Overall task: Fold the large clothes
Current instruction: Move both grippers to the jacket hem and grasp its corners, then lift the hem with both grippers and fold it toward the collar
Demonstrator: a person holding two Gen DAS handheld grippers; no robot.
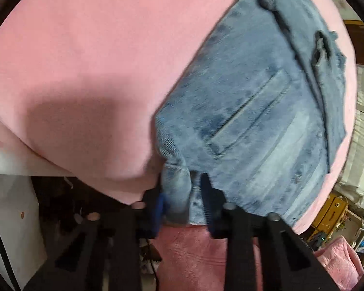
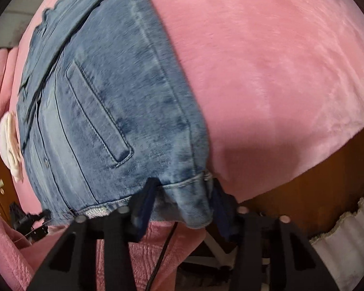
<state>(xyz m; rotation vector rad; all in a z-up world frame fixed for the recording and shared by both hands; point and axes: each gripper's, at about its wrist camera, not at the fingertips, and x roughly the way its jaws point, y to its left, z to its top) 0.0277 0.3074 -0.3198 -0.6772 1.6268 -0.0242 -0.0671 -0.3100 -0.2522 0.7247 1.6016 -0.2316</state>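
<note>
step: both near corners of the denim [image 1: 250,111] grasped, left gripper [image 1: 182,203] and right gripper [image 2: 182,201] clenched on the hem. next: lift evenly, fold across pink cover [image 1: 85,48].

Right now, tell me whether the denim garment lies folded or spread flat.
Partly folded: the denim garment lies flat on the pink blanket, sides turned in, near corners bunched between both sets of jaws.

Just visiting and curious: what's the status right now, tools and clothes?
Left tool pinching denim garment at its near hem. Right tool around the hem's other corner. Garment flat on pink blanket. Nothing in the way.
</note>
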